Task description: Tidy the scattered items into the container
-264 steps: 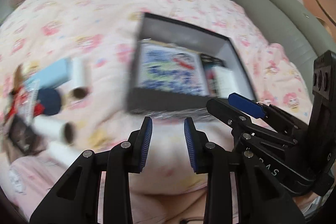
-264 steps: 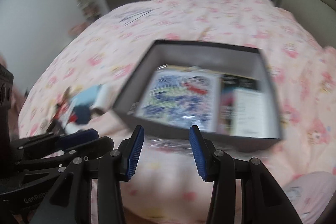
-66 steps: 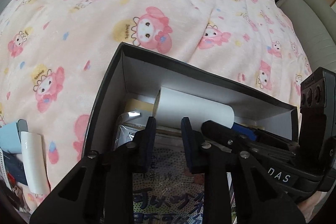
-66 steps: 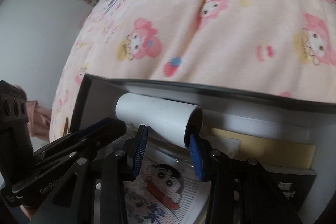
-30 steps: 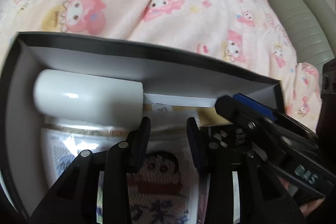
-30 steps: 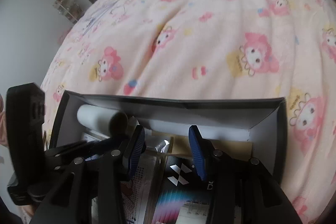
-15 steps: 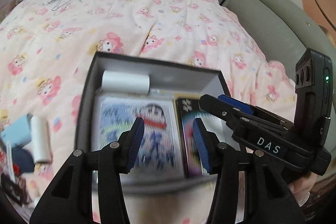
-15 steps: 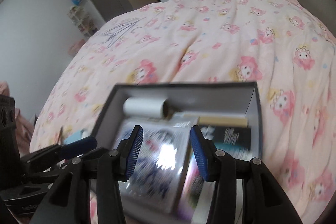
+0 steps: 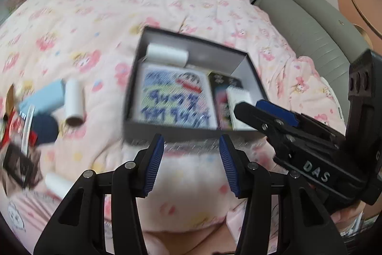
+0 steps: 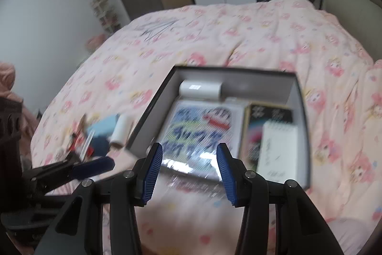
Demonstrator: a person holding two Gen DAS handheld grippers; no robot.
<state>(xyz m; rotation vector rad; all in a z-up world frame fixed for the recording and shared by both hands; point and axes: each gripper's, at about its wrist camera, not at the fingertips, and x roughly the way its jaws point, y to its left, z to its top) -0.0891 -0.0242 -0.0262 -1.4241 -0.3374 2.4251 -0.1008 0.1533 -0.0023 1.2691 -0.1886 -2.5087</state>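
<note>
Left gripper (image 9: 191, 165) and right gripper (image 10: 189, 172) both hang released, empty, below the box (image 9: 167, 128) at frame centre.

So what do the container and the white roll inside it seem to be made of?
Container: probably rigid cardboard, matte, with thin straight walls, dark outside and pale grey inside. White roll: looks like paper wound on a cardboard core, with a slight sheen on top; motion blur leaves the finish uncertain.

Box (image 9: 176, 133): matt dark card, pale inside. White roll (image 10: 200, 88) in it was smooth, faintly glossy. Comic packet (image 10: 198, 133) was shiny plastic-wrapped. Bedspread (image 9: 71, 23): soft pink printed cloth. My pads (image 9: 152, 166) were ribbed blue rubber.
</note>
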